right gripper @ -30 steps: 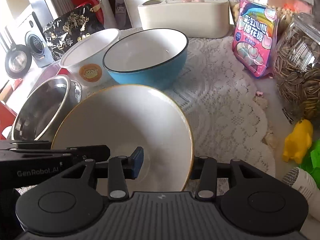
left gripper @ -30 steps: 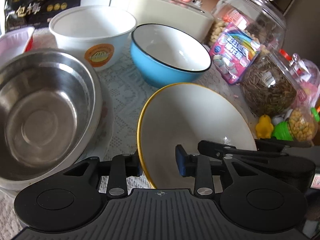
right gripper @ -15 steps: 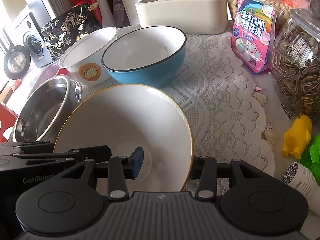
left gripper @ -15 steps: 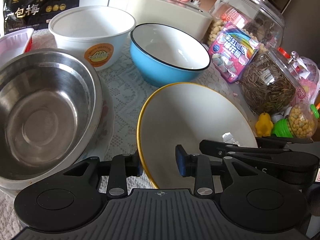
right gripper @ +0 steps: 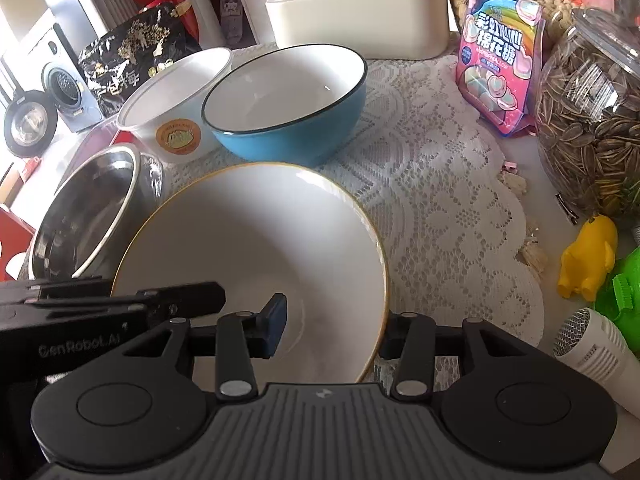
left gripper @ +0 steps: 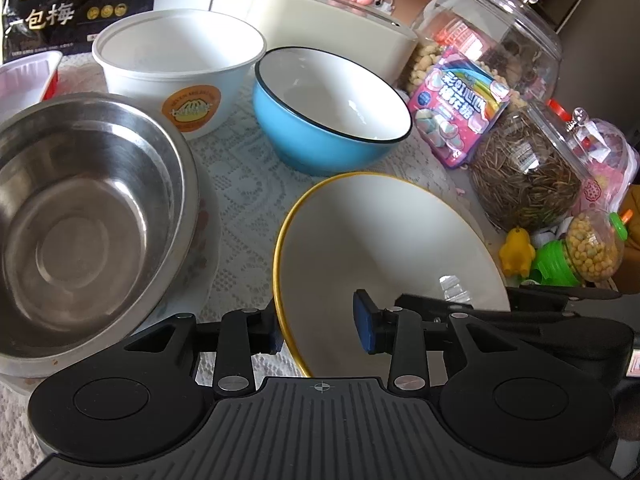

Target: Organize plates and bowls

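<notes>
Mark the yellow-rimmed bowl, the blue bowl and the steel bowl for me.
yellow-rimmed bowl point(right gripper: 256, 240): right wrist view, white inner wall.
blue bowl point(right gripper: 296, 136): right wrist view, blue outer side.
steel bowl point(left gripper: 80, 216): left wrist view, inner bottom.

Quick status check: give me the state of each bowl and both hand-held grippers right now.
Yellow-rimmed bowl: upright, empty.
Blue bowl: upright, empty.
Paper bowl: upright, empty.
Steel bowl: upright, nested in another dish.
Left hand-held gripper: opening, straddling yellow rim.
Right hand-held gripper: opening, straddling opposite rim.

Seed jar point(right gripper: 592, 116), marshmallow bag point(right gripper: 500, 68)
</notes>
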A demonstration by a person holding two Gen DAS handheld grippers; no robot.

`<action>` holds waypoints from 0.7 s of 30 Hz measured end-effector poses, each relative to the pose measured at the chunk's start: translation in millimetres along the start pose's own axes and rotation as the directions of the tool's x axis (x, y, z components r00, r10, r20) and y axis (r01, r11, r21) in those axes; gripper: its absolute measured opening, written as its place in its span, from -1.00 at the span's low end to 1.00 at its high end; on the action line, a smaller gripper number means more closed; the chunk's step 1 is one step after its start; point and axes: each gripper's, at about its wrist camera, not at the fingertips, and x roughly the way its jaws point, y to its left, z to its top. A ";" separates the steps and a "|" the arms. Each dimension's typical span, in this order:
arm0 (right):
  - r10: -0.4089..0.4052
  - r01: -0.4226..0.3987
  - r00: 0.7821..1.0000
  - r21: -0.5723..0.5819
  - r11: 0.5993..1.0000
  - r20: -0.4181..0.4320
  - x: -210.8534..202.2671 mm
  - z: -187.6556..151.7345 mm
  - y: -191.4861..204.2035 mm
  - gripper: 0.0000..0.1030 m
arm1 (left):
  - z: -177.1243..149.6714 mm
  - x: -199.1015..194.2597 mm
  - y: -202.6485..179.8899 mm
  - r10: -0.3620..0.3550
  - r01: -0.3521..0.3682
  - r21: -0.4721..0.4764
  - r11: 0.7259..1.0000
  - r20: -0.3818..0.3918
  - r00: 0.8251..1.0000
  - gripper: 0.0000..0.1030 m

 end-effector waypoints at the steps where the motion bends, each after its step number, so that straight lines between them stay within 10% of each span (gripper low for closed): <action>1: -0.001 0.001 1.000 -0.009 1.000 0.000 0.1 -0.5 1.0 -0.10 | -0.1 -0.2 -0.5 0.001 -0.001 0.002 1.000 0.001 1.000 -0.27; 12: -0.018 0.018 1.000 -0.027 0.999 0.009 -4.8 1.4 2.1 -0.04 | 3.0 -21.8 -4.8 0.034 -0.036 0.035 0.999 0.052 0.998 -0.26; 21: -0.053 0.053 0.978 0.004 0.999 0.202 -55.5 32.0 0.8 -0.04 | 38.3 -49.8 19.2 -0.028 0.045 -0.099 0.994 0.164 0.986 -0.27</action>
